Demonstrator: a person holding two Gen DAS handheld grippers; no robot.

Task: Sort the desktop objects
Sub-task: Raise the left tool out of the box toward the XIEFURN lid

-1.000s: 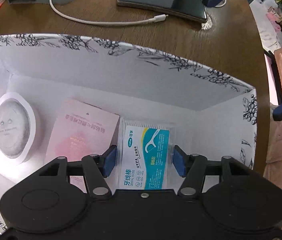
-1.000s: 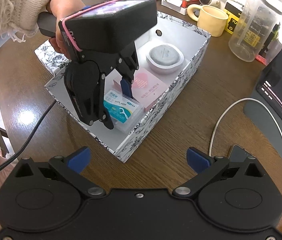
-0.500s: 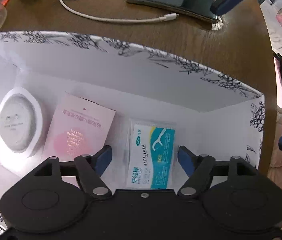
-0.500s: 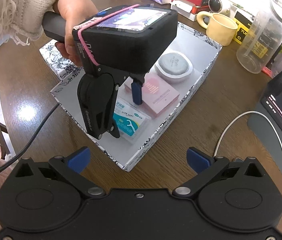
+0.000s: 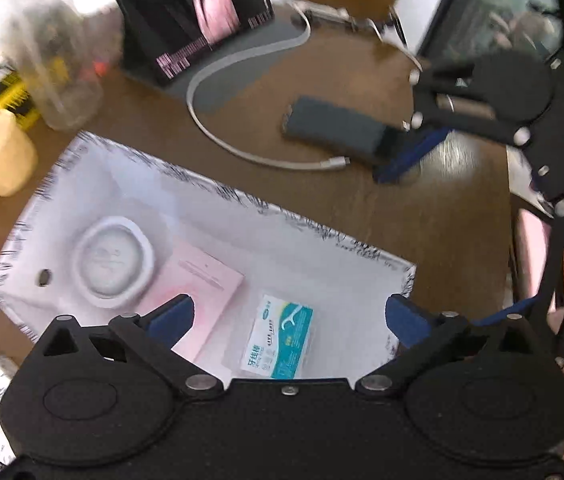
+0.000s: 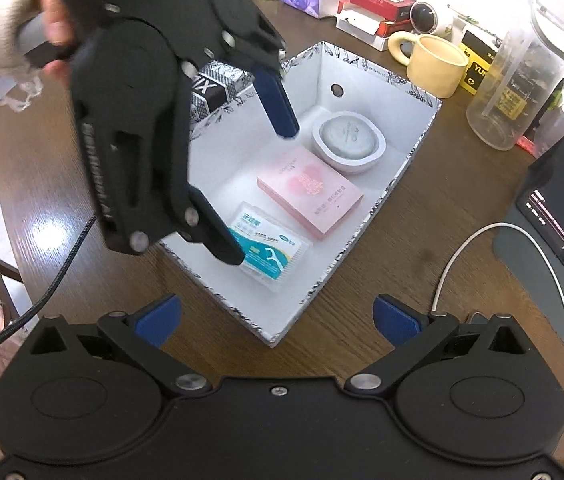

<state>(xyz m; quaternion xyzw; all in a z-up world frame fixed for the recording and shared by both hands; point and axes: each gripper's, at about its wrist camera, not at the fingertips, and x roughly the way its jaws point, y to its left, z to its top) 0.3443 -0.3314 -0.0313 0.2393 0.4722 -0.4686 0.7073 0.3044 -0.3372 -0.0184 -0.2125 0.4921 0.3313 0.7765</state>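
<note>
Left wrist view
Left tongs [image 5: 288,316]: spread wide and empty, held above the near end of the storage box [image 5: 241,200].
Box contents: dental floss pick case [image 5: 277,338] nearest, pink flat box [image 5: 201,300] beside it, round white dish with a grey puck [image 5: 111,262] at the far end.
Next thing, as judged: smartphone [image 5: 332,128], lying on the desk [image 5: 322,200] beyond the box, its long axis running left to right.
Right tongs [image 5: 410,152]: seen with one blue tip at the phone's right end; the nearer pair for that pick.
Cable [image 5: 241,152]: its plug lies just beside the phone.

Right wrist view
Right tongs [image 6: 277,316]: released, nothing between the pads, over the box's near corner.
Left tongs [image 6: 269,184]: open over the box, clear of the floss case [image 6: 269,248].
Outside the box: yellow mug [image 6: 434,64], clear jar [image 6: 522,80], tablet [image 6: 562,208].
</note>
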